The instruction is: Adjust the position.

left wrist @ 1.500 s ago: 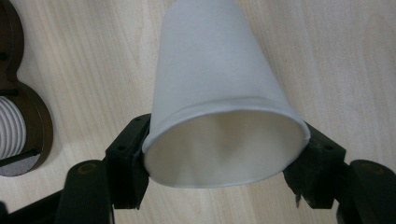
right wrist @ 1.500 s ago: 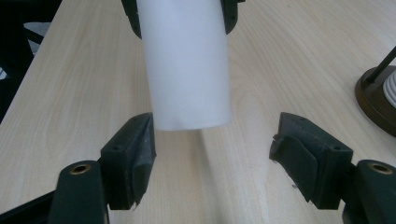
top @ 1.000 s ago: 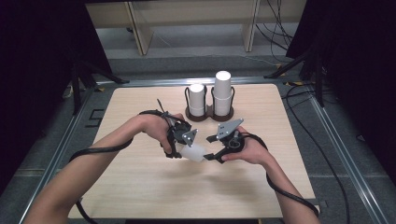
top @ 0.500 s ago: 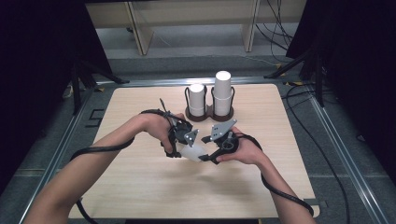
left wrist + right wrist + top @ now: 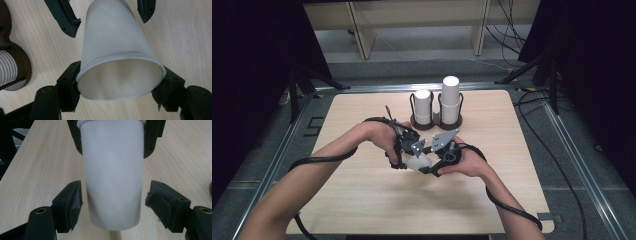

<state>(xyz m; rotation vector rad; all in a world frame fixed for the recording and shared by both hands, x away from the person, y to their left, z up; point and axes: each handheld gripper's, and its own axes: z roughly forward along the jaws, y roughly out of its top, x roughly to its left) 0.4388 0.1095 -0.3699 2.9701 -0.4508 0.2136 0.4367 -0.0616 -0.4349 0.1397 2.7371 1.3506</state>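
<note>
Left gripper point(image 5: 408, 159): closed on the white paper cup point(image 5: 419, 162) near its rim; in the left gripper view both pads press the cup point(image 5: 117, 50) at the open mouth, lower centre of the frame. The cup lies roughly level, held just above the wooden surface point(image 5: 362, 200), centre of the high view.

Right gripper point(image 5: 432, 167): jaws part open, set to either side of the cup's base end. In the right gripper view a gap shows between each pad and the cup wall point(image 5: 113, 177); no pressing contact can be made out.

Cup holder point(image 5: 437, 122): dark, two wire-framed wells, upper centre of the high view, well apart from the held cup. Left well carries a shorter white cup stack point(image 5: 423, 105), right well a taller one point(image 5: 450, 97).

Hidden or cut off: in the high view, most of the held cup is covered by the grippers and hands; the cup's base is cropped at the top of the left gripper view, its rim at the top of the right gripper view. The holder appears as a sliver at the left edge of the left gripper view point(image 5: 15, 65).

Change from earlier frames: both hands and the cup stay in nearly the same spot; the right hand has shifted slightly toward the left one.
</note>
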